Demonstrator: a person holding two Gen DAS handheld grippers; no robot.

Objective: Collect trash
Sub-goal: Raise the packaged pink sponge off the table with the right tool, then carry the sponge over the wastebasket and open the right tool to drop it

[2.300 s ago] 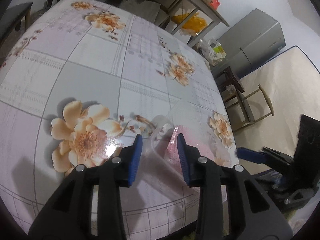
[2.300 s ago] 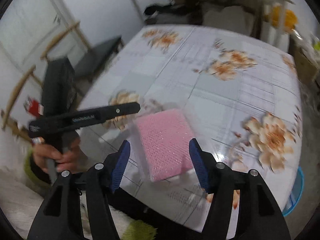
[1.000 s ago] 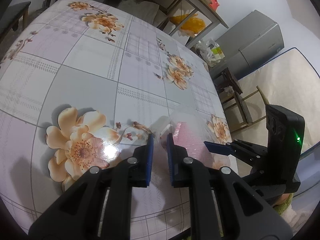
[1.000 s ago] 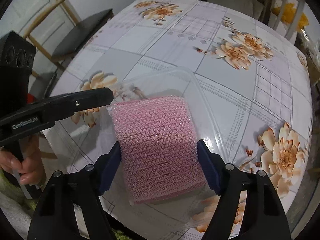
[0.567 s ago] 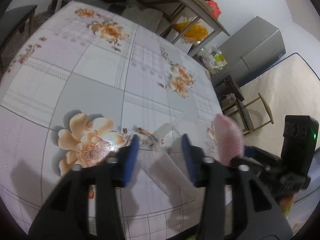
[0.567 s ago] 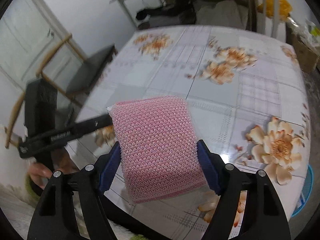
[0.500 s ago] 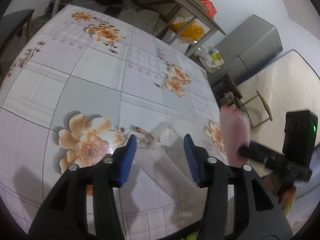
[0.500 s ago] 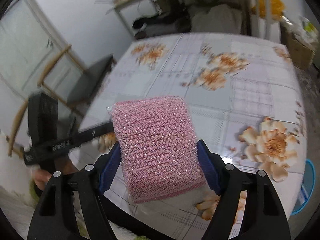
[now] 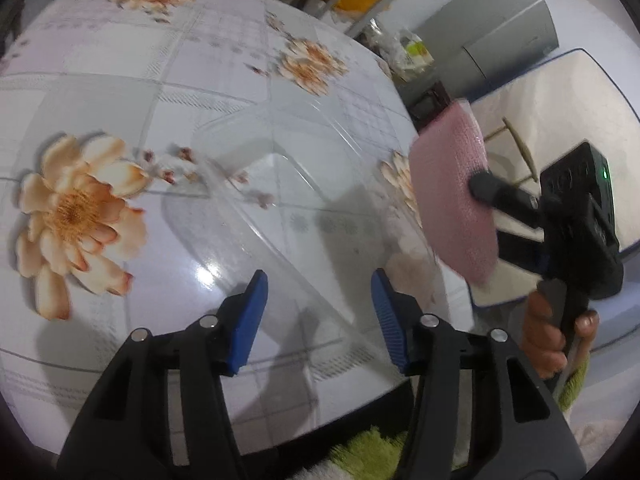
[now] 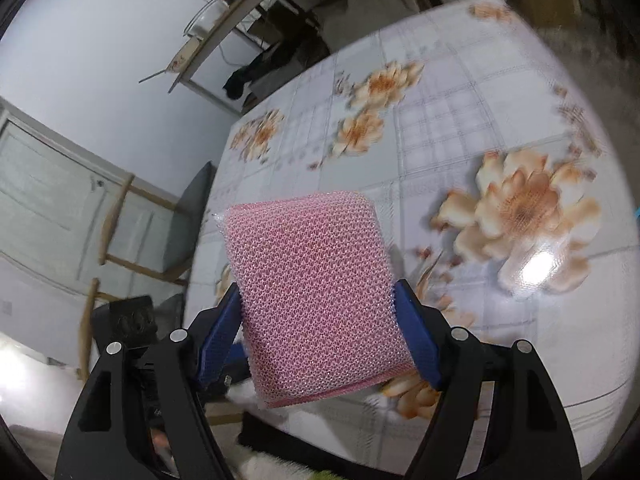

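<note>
My right gripper [image 10: 318, 332] is shut on a pink mesh sponge [image 10: 312, 292] and holds it up above the near table edge. The sponge also shows in the left wrist view [image 9: 452, 196], off the table's right edge, with the right gripper [image 9: 484, 188] behind it. A clear plastic container [image 9: 280, 172] lies on the flowered tablecloth [image 9: 100, 80] just ahead of my left gripper [image 9: 318, 304]. My left gripper is open and empty; the container's near edge lies between its blue pads [image 9: 248, 320].
A wooden chair [image 10: 132, 240] stands at the table's left side. A grey cabinet [image 9: 500, 36] and a mattress [image 9: 560, 112] stand beyond the table's right edge. A shelf frame with clutter [image 10: 248, 12] is at the far end.
My left gripper opened and let go of the container's rim. My right gripper closed on the pink sponge, lifted it out of the container and carried it off to the right.
</note>
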